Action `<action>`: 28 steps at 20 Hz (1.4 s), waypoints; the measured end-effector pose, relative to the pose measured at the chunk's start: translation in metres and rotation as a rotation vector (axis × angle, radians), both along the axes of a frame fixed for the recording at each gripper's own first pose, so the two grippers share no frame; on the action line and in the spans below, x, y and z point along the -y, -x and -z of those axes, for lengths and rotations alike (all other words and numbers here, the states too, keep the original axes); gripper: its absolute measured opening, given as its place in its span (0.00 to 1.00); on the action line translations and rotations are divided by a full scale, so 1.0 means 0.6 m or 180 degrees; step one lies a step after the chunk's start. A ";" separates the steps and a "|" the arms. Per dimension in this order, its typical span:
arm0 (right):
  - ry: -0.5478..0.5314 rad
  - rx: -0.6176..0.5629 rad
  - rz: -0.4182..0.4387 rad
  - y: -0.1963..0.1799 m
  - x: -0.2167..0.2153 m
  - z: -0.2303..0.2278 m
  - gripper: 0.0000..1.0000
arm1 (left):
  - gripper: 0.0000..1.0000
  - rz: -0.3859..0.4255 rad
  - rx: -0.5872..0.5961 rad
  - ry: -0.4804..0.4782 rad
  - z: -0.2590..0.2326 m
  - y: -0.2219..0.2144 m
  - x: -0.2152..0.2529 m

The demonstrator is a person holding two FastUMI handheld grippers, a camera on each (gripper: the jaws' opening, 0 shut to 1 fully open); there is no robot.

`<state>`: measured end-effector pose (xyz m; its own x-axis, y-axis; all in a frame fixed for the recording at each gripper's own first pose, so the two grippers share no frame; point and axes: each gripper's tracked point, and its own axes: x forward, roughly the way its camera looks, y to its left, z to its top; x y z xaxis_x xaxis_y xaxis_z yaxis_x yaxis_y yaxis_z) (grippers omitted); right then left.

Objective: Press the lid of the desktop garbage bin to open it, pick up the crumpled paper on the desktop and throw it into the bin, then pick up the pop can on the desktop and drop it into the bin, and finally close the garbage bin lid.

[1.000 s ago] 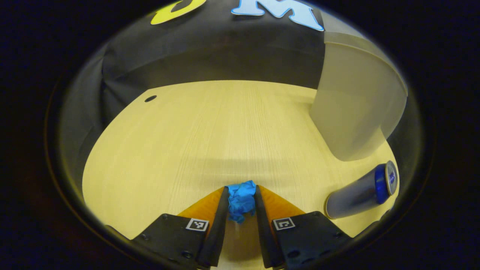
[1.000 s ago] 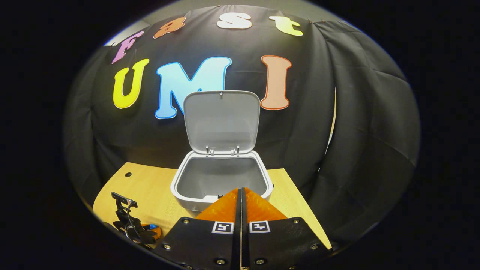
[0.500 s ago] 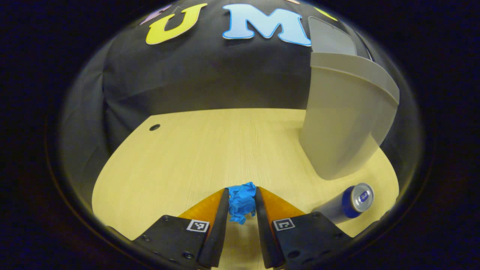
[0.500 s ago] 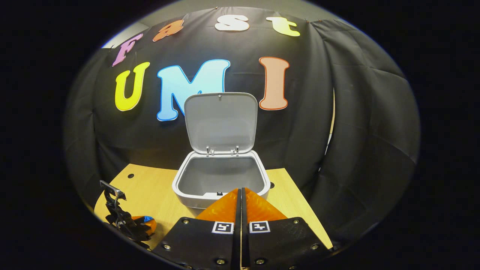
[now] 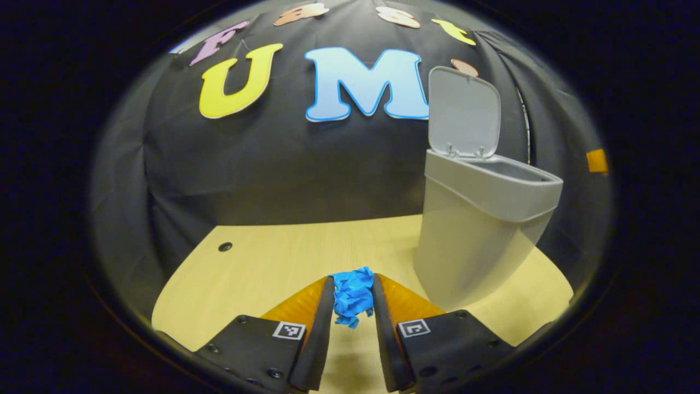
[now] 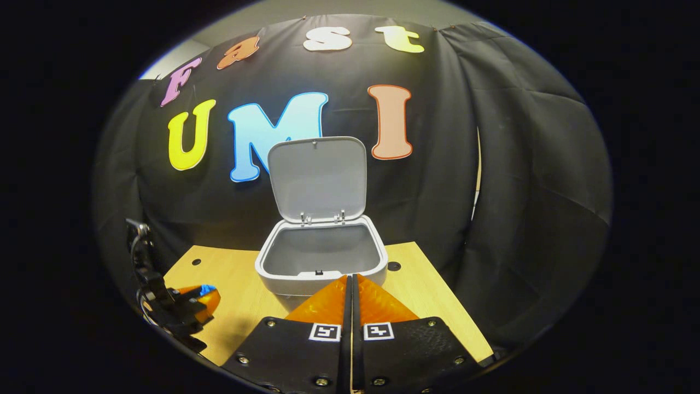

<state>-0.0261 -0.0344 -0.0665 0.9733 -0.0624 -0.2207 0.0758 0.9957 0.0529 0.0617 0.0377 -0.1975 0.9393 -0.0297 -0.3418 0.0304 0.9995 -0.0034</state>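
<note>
My left gripper (image 5: 353, 287) is shut on the crumpled blue paper (image 5: 351, 295), held above the wooden desktop (image 5: 273, 262). The grey garbage bin (image 5: 476, 230) stands to its right with its lid (image 5: 465, 112) upright and open. In the right gripper view the same bin (image 6: 320, 268) sits straight ahead, its lid (image 6: 317, 178) raised and its inside bare. My right gripper (image 6: 350, 284) hangs shut and holds nothing, just in front of the bin's near rim. The left gripper (image 6: 199, 295) with the blue paper shows at the lower left of that view.
The desktop (image 6: 240, 290) has a small round hole (image 5: 225, 247) at its far left and another (image 6: 393, 266) to the right of the bin. Black cloth closes off the back and sides. The desk's right edge runs close to the bin.
My left gripper has risen with the paper and tilted up, so the bin's open top now shows and the pop can has slid out of sight. The right gripper has barely moved.
</note>
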 end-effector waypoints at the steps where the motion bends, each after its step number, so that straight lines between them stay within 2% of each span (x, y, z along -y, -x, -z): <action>1: -0.0019 0.0007 0.0015 0.001 0.000 0.001 0.01 | 0.50 0.0027 0.0074 -0.0019 -0.025 -0.008 0.006; 3: -0.0072 0.0035 0.0034 0.012 0.004 0.008 0.01 | 0.47 0.0093 0.0198 -0.0076 -0.068 -0.024 0.021; 5: -0.0131 0.0057 0.0058 0.033 0.013 0.011 0.01 | 0.50 0.0194 0.0335 -0.0095 -0.107 -0.037 0.046; 7: -0.0194 0.0086 0.0089 0.033 0.017 0.015 0.01 | 0.45 0.0318 0.0461 -0.0170 -0.142 -0.044 0.075; 10: -0.0254 0.0094 0.0136 0.043 0.023 0.023 0.01 | 0.46 0.0510 0.0604 -0.0240 -0.179 -0.052 0.125; 12: -0.0278 0.0102 0.0178 0.050 0.032 0.026 0.01 | 0.50 0.0607 0.0684 -0.0209 -0.204 -0.056 0.159; 15: -0.0304 0.0094 0.0270 0.065 0.058 0.037 0.01 | 0.50 0.0713 0.0795 -0.0150 -0.240 -0.069 0.207; 21: -0.0395 0.0096 0.0518 0.086 0.114 0.050 0.01 | 0.49 0.0958 0.0907 -0.0195 -0.268 -0.097 0.292; 22: -0.0403 0.0094 0.0549 0.090 0.122 0.052 0.01 | 0.44 0.0994 0.0907 -0.0193 -0.267 -0.099 0.303; 24: -0.0413 0.0080 0.0611 0.096 0.137 0.057 0.01 | 0.44 0.1065 0.0904 -0.0159 -0.262 -0.104 0.326; 28: -0.0436 0.0056 0.0686 0.103 0.158 0.064 0.01 | 0.57 0.1095 0.0904 -0.0139 -0.256 -0.111 0.342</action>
